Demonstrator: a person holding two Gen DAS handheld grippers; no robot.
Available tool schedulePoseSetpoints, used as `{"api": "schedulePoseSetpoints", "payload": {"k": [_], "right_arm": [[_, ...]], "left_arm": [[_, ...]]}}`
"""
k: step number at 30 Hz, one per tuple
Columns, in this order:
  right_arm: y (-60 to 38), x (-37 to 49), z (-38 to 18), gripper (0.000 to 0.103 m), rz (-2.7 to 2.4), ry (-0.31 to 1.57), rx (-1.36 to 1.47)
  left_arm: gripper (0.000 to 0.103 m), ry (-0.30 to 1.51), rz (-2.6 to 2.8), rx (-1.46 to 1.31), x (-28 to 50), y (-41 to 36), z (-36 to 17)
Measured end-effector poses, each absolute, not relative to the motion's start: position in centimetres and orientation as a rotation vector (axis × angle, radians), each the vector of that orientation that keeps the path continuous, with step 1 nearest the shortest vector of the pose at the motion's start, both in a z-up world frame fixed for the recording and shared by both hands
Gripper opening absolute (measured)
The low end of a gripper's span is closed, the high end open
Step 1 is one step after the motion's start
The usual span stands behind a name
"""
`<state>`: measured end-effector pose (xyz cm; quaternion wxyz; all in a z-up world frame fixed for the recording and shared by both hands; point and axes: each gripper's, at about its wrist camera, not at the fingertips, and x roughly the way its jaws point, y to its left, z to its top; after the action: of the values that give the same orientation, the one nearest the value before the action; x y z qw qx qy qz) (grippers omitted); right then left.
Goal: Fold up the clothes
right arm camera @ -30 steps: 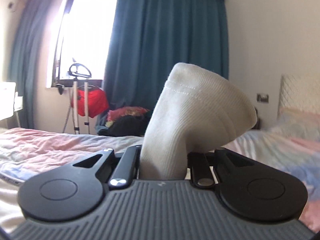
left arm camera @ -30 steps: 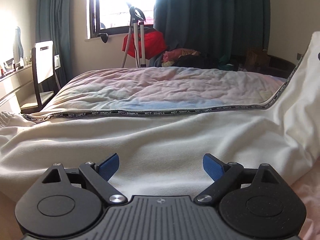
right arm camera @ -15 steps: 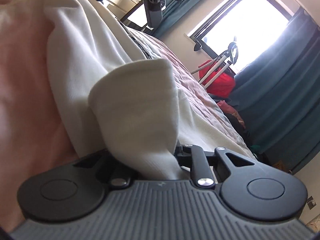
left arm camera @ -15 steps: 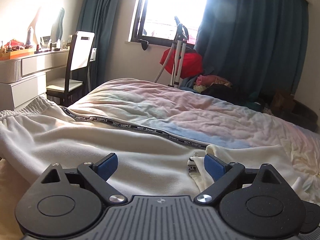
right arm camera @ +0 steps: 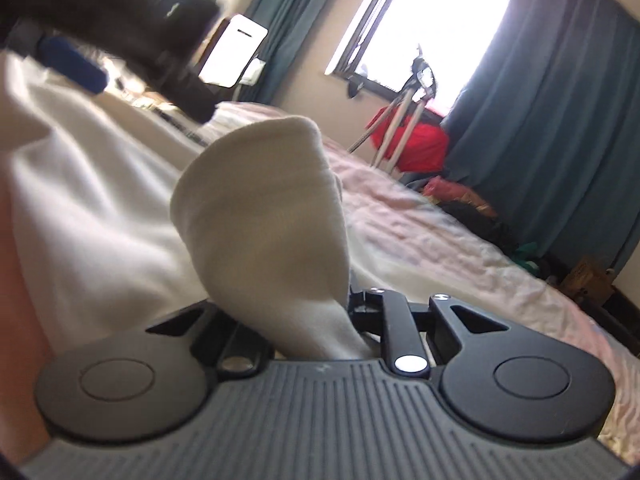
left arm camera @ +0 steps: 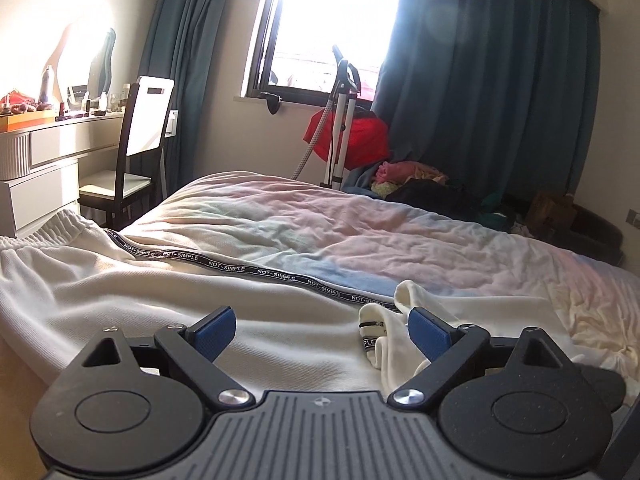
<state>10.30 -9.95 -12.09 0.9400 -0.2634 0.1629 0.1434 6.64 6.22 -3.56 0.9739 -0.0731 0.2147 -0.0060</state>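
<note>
Right hand-held gripper clamped on cream trouser cuff, frame centre. Left hand-held gripper spread wide above cream trousers on bed.

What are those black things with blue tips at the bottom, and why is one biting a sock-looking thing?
They are pinching tools a person holds, one per hand, each carrying a camera, so each picture looks along its own fingers. The left gripper is open and empty above white trousers with a lettered black stripe, spread on the bed. The right gripper pinches the trousers' white cuff, the sock-looking bit. Behind are a window and blue curtains.
</note>
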Motion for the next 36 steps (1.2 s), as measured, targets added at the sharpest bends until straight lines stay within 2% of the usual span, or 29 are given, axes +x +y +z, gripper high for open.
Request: {"api": "schedulePoseSetpoints", "payload": {"k": [2, 3, 5, 6, 7, 9, 12, 17, 18, 19, 21, 23, 25, 30, 36], "right_arm": [[-9.3, 10.6, -12.1, 0.023, 0.312, 0.342, -0.554], [-9.1, 10.6, -12.0, 0.027, 0.321, 0.345, -0.56], [-9.7, 11.2, -10.8, 0.046, 0.386, 0.402, -0.484], [-10.3, 11.0, -10.1, 0.073, 0.415, 0.435, -0.433], [-11.0, 10.6, -9.4, 0.094, 0.449, 0.465, -0.359], [-12.8, 10.0, -7.9, 0.101, 0.526, 0.53, -0.185], [-15.2, 8.3, -5.9, 0.101, 0.516, 0.57, -0.031], [-19.7, 8.0, -4.1, 0.1, 0.438, 0.507, 0.199], [-20.1, 8.4, -4.1, 0.095, 0.415, 0.493, 0.206], [-20.3, 9.0, -4.3, 0.082, 0.403, 0.501, 0.215], [-20.6, 10.5, -5.0, 0.067, 0.386, 0.533, 0.232], [-21.0, 12.1, -6.0, 0.064, 0.377, 0.575, 0.272], [-21.0, 12.8, -7.0, 0.056, 0.366, 0.611, 0.277], [-19.9, 12.0, -8.8, 0.055, 0.369, 0.755, 0.168], [-20.9, 9.7, -9.6, 0.055, 0.346, 0.839, 0.261]], "left_arm": [[0.095, 0.439, -0.015, -0.151, 6.9, 6.3, -3.8], [0.095, 0.441, -0.015, -0.152, 6.9, 6.3, -3.8], [0.095, 0.442, -0.017, -0.157, 7.1, 6.4, -4.0], [0.095, 0.442, -0.018, -0.159, 7.1, 6.5, -4.0], [0.095, 0.445, -0.015, -0.16, 7.1, 6.5, -4.1], [0.095, 0.457, -0.005, -0.164, 7.2, 6.7, -4.2], [0.095, 0.469, 0.006, -0.173, 7.1, 6.9, -4.2], [0.095, 0.466, 0.006, -0.177, 6.4, 6.8, -4.1], [0.095, 0.467, 0.002, -0.177, 6.3, 6.7, -4.1], [0.095, 0.469, -0.002, -0.174, 6.3, 6.6, -4.2], [0.095, 0.483, -0.013, -0.162, 6.5, 6.2, -4.6], [0.095, 0.507, -0.032, -0.165, 6.8, 5.9, -5.0], [0.095, 0.532, -0.052, -0.191, 7.0, 6.0, -5.4], [0.095, 0.553, -0.05, -0.245, 7.3, 6.7, -5.9], [0.095, 0.579, -0.09, -0.305, 7.8, 7.0, -6.3]]}}
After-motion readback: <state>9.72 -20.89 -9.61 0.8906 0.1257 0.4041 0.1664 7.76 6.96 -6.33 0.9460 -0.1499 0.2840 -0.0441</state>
